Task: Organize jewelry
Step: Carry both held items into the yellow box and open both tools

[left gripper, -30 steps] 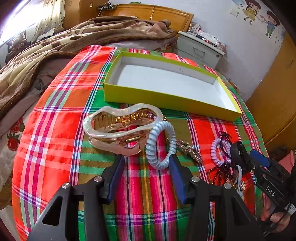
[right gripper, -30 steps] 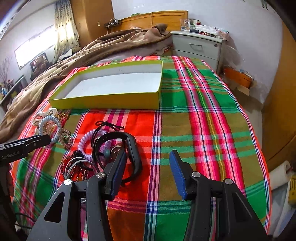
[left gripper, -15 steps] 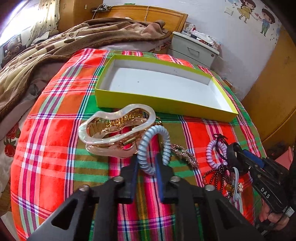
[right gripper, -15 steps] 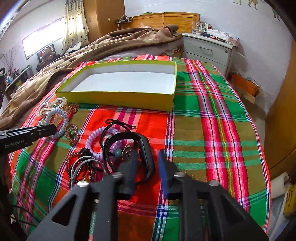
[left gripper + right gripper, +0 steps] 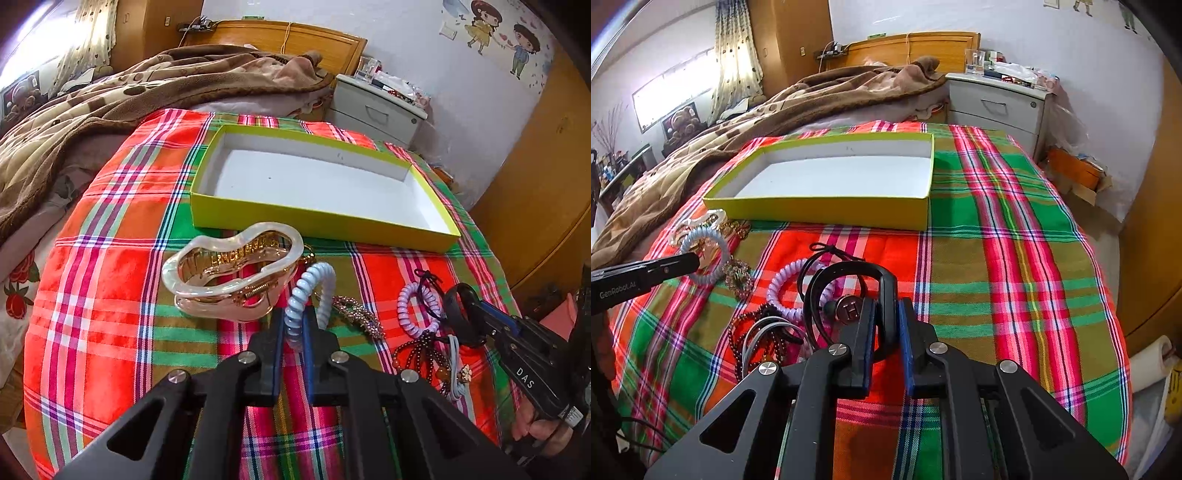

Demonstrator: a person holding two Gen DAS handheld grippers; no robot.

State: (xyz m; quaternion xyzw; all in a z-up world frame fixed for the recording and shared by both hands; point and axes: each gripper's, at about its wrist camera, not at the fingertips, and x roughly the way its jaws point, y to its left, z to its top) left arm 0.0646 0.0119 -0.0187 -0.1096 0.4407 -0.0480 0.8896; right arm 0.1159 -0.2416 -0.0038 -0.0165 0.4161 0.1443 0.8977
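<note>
The left gripper (image 5: 293,332), low in the middle of its own view, is closing its blue pads on the near arc of the pale blue coil hair tie (image 5: 308,295), which stands up between them, its far loop leaning toward the pearly claw clip (image 5: 229,273) just beyond. The right gripper (image 5: 886,328) is likewise closing, with the near side of the black bangle (image 5: 882,295) between its pads; the bangle lies over a lilac coil tie (image 5: 786,288) and dark beads (image 5: 753,332) at lower left of that view. The yellow box (image 5: 321,225), empty and white inside, sits beyond both piles in mid frame on the plaid cloth (image 5: 1015,258). To do this well, I would let each pinch settle before lifting, then rise straight so the neighbouring ties and beads do not snag and drag along. Both tools slant steeply down toward the cloth, side by side, and a hand (image 5: 535,432) grips the right tool's handle at lower right of the left view
</note>
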